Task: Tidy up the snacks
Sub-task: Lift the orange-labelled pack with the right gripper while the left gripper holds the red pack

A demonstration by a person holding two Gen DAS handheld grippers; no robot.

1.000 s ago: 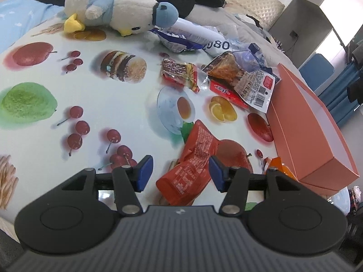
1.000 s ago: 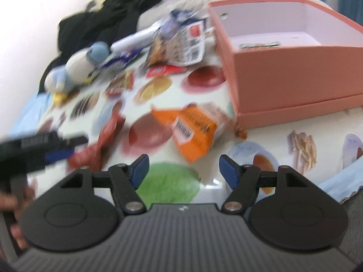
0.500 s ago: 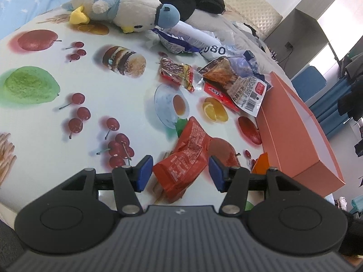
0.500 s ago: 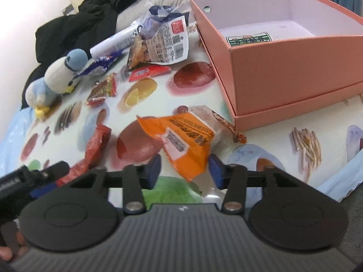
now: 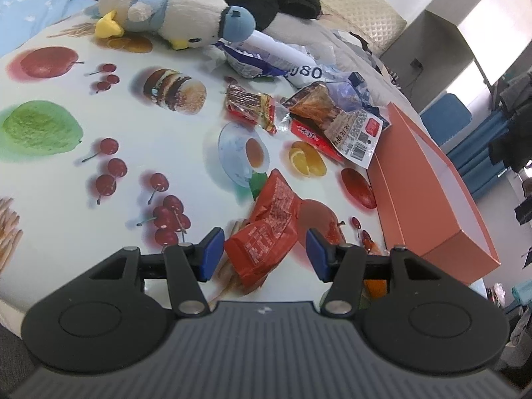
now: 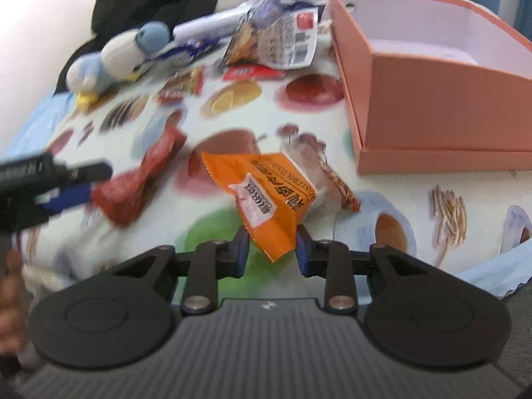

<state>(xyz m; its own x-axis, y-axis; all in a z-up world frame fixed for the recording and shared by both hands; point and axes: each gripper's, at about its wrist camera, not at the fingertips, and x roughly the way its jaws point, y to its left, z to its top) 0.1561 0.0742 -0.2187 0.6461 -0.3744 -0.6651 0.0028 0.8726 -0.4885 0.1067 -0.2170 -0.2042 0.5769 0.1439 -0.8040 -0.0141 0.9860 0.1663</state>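
Item, right gripper: I am closing its jaws on the near corner of the orange snack packet, which is lying on the fruit-print tablecloth just beside the open pink box; whether the pads are already pressing I cannot tell.

Item, left gripper: I am holding its jaws spread either side of the red snack packet, not gripping.

Step in hand: securing the orange packet. Next, I judge: firm pinch, lift, carry over the box wall.

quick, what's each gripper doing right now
left gripper: open, astride the red snack packet.
right gripper: jaws just closing, pinching the orange snack packet.
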